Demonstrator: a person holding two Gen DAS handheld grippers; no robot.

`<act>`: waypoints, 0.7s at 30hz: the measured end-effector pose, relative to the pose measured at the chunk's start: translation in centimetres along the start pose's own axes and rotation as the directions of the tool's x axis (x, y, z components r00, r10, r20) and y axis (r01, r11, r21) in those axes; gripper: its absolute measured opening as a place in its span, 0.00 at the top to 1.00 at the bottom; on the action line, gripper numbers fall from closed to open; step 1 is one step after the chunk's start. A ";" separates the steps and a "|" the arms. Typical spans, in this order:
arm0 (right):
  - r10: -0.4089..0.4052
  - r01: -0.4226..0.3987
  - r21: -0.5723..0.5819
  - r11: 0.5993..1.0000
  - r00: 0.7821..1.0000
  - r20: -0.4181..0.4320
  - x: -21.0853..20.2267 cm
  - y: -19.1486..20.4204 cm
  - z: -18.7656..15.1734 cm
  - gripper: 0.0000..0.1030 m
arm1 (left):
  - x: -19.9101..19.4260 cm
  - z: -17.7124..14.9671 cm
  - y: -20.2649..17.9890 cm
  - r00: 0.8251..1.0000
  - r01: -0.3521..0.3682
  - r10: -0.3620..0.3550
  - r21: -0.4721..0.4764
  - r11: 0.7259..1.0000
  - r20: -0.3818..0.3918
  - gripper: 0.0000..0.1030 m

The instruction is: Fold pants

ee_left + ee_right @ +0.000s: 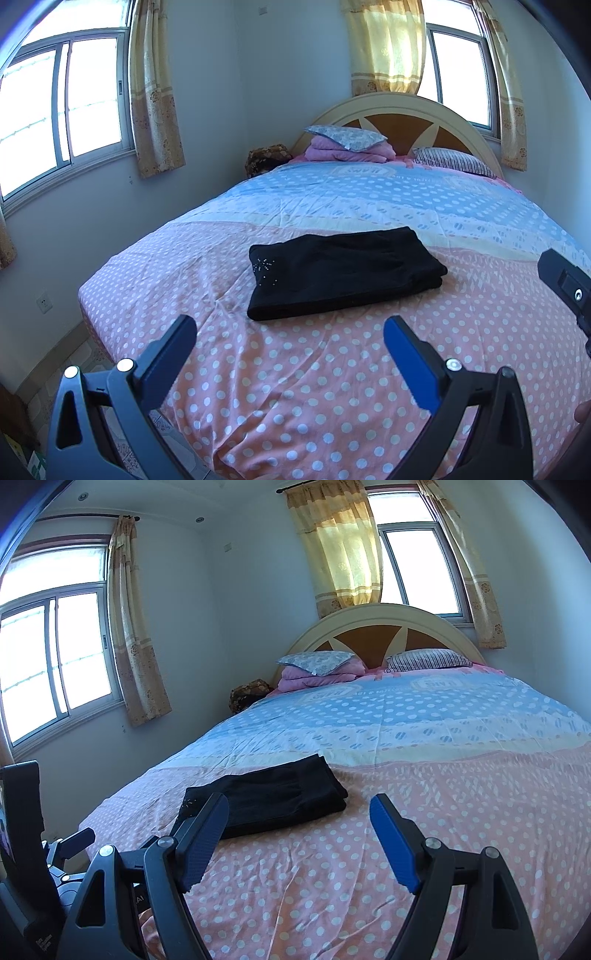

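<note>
The black pants (343, 271) lie folded into a compact rectangle on the pink, polka-dotted part of the bedspread (295, 387), with a small sparkly pattern at their left end. They also show in the right wrist view (273, 805). My left gripper (290, 332) is open and empty, held above the bed just in front of the pants. My right gripper (299, 808) is open and empty, to the right of the pants and nearer than them; its left finger (207, 834) overlaps their near left corner in the view.
The bed has a blue dotted half (369, 192), an arched headboard (402, 110), pillows and a folded pink blanket (347, 147). Windows with yellow curtains (155, 92) are on the left and back walls. The floor (88, 354) lies left of the bed.
</note>
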State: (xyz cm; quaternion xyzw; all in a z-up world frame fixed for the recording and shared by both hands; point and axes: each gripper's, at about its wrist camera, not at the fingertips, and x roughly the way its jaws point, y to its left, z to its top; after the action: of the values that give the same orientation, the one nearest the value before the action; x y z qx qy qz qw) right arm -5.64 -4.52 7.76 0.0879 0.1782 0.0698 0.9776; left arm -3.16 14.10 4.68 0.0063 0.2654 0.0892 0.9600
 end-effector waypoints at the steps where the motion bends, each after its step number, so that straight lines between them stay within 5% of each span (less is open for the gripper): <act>1: -0.002 0.002 0.001 1.000 1.000 0.000 0.0 0.0 -0.1 0.22 | 0.0 0.0 0.0 1.000 0.000 0.000 0.004 1.000 0.002 0.00; 21: -0.019 0.019 0.014 1.000 1.000 -0.004 0.2 -0.4 -0.2 0.22 | -0.1 0.5 -0.3 0.997 0.075 -0.074 -0.023 0.997 0.012 0.00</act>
State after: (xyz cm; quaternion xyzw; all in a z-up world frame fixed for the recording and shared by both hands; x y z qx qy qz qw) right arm -5.53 -4.84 7.46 0.0928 0.1816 0.0593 0.9772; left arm -2.92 13.85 5.12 -0.0141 0.2589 0.0564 0.9642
